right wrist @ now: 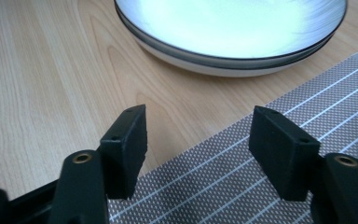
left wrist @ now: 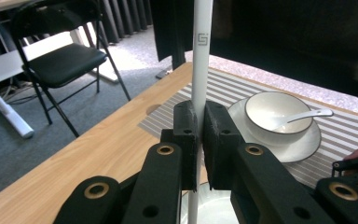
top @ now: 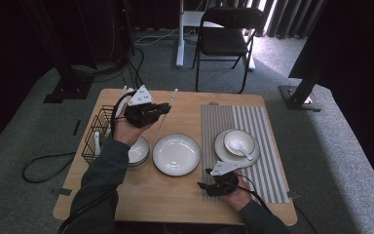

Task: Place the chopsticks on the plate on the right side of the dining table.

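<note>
A white chopstick (left wrist: 201, 56) is clamped between the closed jaws of the left tool (top: 161, 109), the pads pressed on it from both sides; in the left gripper view it runs upright through the jaws, its upper part rising above them and its lower end showing below. In the high view this tool is held raised over the left part of the wooden bench (top: 175, 195), and the chopstick is seen slanting from the tool's tip toward the far edge.

The right tool (right wrist: 198, 149) is held low over the near left edge of the striped placemat (top: 268, 175), with its jaws part open and nothing between them; one jaw is seen above bare wood, the other above the mat.

A wide white plate (top: 177, 154) is set at the middle of the bench, just beyond the right tool. On the mat a small bowl (top: 239, 142) with a white spoon (top: 241, 149) in it is set on a saucer (top: 221, 152). Another bowl (top: 140, 151) is placed just left of the plate, partly hidden by the left forearm, and a black wire basket (top: 97, 134) stands at the left edge.
</note>
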A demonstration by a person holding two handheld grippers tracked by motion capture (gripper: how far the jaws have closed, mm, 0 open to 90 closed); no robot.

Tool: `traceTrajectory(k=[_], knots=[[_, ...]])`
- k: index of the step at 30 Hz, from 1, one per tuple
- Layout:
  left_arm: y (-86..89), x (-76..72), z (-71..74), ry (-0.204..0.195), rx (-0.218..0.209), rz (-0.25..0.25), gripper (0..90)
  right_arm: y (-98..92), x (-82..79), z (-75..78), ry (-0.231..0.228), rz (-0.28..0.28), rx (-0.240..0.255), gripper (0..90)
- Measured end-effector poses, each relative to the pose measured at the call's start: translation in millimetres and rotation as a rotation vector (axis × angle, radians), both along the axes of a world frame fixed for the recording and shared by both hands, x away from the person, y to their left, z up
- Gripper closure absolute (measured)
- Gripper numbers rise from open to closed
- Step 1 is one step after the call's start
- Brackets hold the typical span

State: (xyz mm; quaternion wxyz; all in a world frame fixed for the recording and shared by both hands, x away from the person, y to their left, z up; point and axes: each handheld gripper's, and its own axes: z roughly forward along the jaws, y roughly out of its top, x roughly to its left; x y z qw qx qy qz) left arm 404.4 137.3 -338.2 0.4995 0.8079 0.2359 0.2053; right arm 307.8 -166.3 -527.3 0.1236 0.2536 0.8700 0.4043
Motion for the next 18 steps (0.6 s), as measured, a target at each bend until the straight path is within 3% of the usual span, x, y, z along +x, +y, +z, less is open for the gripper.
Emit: traceTrajectory(k=[7,18], knots=[[-9.0,-2.4,-5.3,0.013,-0.009,-0.029,84.8,-4.5,1.7,7.3,0.010,-0.006,0.034,55.3],[-21.3,-8.1,-9.9,0.022,-0.023,-0.069,84.8,-4.3,6.2,21.9,-0.012,-0.035,0.067,56.6]])
